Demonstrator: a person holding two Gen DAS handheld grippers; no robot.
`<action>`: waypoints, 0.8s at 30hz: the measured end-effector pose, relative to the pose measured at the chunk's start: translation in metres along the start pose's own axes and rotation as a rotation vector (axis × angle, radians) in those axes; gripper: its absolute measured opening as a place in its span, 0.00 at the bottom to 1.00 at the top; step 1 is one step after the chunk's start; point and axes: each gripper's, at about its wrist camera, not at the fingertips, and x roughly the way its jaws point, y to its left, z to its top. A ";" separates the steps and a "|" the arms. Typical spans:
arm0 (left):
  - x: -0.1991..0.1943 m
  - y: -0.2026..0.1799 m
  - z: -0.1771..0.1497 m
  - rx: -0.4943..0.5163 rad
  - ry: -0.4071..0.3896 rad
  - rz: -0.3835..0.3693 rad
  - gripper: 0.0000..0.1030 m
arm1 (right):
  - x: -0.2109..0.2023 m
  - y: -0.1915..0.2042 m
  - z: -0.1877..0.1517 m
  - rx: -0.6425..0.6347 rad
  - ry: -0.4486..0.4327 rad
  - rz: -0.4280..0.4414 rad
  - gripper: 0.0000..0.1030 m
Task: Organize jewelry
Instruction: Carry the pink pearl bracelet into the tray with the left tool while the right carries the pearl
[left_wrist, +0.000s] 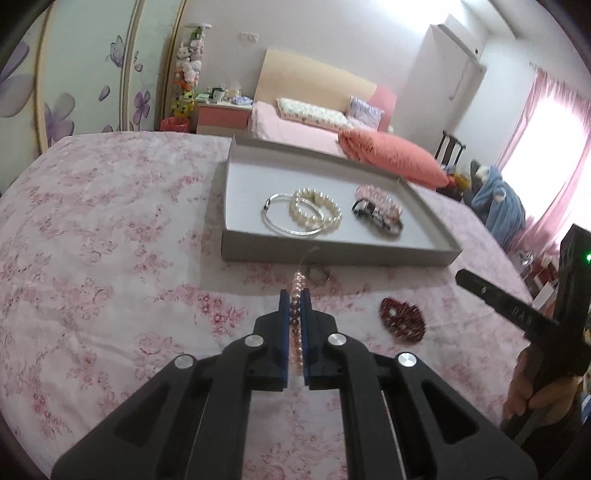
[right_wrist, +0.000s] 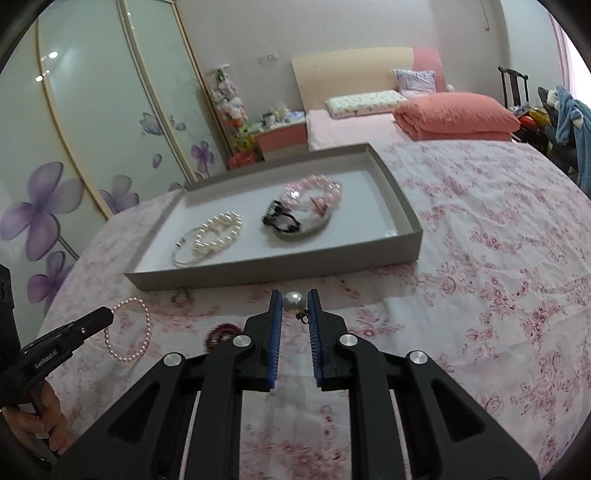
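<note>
A: Setting?
B: Bedroom. A bed under a pink flowered sheet (right_wrist: 480, 258); a shallow grey tray (left_wrist: 332, 251) lies on it.

A: Tray contents?
B: One silver bangle (left_wrist: 284, 221) overlapping a white pearl bracelet (left_wrist: 314, 210); to their right, pink bead bracelets (left_wrist: 376, 195) touching a black and white hair clip (left_wrist: 376, 218).

A: Loose on the sheet?
B: One dark red beaded bracelet (left_wrist: 402, 321), near the tray's front wall; one small ring-like piece (left_wrist: 318, 273), just beside that wall, too blurred to name.

A: Left gripper (left_wrist: 294, 295)?
B: Jaws pressed narrow on a pink pearl bracelet (right_wrist: 127, 332), which hangs off the sheet in the right wrist view.

A: Right gripper (right_wrist: 294, 297)?
B: Jaws closed on a pearl earring (right_wrist: 294, 298) at the tips, in front of the tray.
</note>
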 end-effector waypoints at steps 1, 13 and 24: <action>-0.003 -0.001 0.000 -0.003 -0.008 -0.002 0.06 | -0.003 0.004 0.000 -0.005 -0.013 0.005 0.14; -0.031 -0.025 0.007 0.033 -0.124 0.021 0.06 | -0.037 0.033 0.005 -0.112 -0.175 -0.025 0.14; -0.063 -0.061 0.016 0.141 -0.291 0.115 0.06 | -0.067 0.052 0.011 -0.194 -0.340 -0.070 0.14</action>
